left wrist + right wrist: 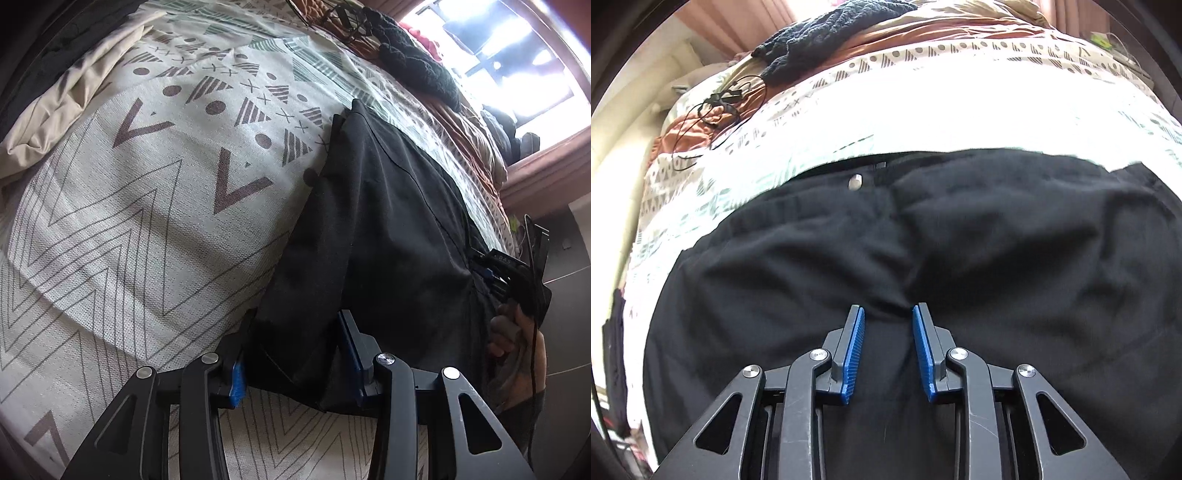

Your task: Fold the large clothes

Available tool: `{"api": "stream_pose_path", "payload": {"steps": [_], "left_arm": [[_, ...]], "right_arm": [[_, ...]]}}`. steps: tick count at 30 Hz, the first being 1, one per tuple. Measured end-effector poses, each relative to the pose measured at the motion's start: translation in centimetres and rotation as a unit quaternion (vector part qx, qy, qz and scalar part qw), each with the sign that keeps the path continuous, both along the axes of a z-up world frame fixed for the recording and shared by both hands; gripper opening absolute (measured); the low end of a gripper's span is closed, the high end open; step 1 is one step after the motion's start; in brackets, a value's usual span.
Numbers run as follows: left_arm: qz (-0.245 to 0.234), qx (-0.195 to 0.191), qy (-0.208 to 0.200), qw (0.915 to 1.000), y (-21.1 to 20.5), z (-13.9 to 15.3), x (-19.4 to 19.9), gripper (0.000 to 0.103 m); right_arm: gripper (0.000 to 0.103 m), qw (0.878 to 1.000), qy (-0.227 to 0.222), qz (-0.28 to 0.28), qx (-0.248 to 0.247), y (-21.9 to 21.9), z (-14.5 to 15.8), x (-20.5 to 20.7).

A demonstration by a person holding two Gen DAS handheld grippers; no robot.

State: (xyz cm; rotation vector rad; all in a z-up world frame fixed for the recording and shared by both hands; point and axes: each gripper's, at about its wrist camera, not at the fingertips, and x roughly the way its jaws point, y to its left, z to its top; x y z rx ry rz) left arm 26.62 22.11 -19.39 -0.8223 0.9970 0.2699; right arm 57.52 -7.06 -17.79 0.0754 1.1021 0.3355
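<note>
The black cloth trousers [384, 229] lie on the patterned bed cover [140, 206], long axis running forward from the left gripper [295, 354], which clamps their near end. The right gripper [888, 314] hangs released, jaws parted, directly over the waistband region, metal button [854, 181] ahead.

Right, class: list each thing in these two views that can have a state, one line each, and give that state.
Left claw: jaws apart, a fold of the black trousers between them.
Right claw: open, jaws apart over the trousers.
Black trousers: spread on the bed, wrinkled, waist button showing.
Patterned bedspread: laid flat, lightly creased.
Black cable: loose and tangled on the bed.
Beige cloth: crumpled.
</note>
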Motion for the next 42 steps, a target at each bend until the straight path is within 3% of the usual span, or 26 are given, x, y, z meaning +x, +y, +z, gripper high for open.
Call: {"api": "stream_pose_path", "payload": {"steps": [8, 9, 10, 13, 17, 21, 24, 31, 42], "left_arm": [[0.02, -0.008, -0.004, 0.9998, 0.1, -0.2, 0.1, 0.043], [0.021, -0.01, -0.006, 0.9997, 0.1, -0.2, -0.1, 0.041], [0.021, -0.015, -0.01, 0.9996, 0.2, -0.1, -0.2, 0.032], [0.023, -0.028, -0.026, 0.999, 0.4, 0.6, -0.7, 0.02], [0.015, -0.017, -0.046, 0.9987, 0.0, 2.4, -1.1, 0.017], [0.009, -0.024, -0.075, 0.9968, 0.0, 4.5, -1.3, 0.015], [-0.005, -0.01, -0.096, 0.9953, -0.8, 6.7, -1.1, 0.014], [-0.021, -0.009, -0.135, 0.9906, -2.2, 9.9, -0.4, 0.013], [-0.047, 0.007, -0.173, 0.9838, -4.6, 14.9, 1.4, 0.012]], "right_arm": [[0.027, 0.999, 0.007, 0.026, 0.027, -1.2, 0.3, 1.6], [0.027, 0.999, 0.017, 0.024, 0.042, -1.8, 0.5, 1.4], [0.029, 0.998, 0.025, 0.02, 0.056, -2.3, 0.7, 1.2], [0.03, 0.998, 0.009, -0.001, 0.069, -4.3, 2.2, -0.7], [0.039, 0.995, -0.009, -0.004, 0.101, -5.8, 4.5, -3.2], [0.049, 0.995, -0.037, 0.012, 0.095, -6.3, 6.6, -5.7], [0.049, 0.992, -0.051, 0.017, 0.113, -7.7, 7.3, -7.9], [0.049, 0.987, -0.039, 0.039, 0.153, -9.6, 6.5, -12.4], [0.042, 0.984, 0.018, 0.076, 0.161, -9.4, 3.1, -18.4]]}}
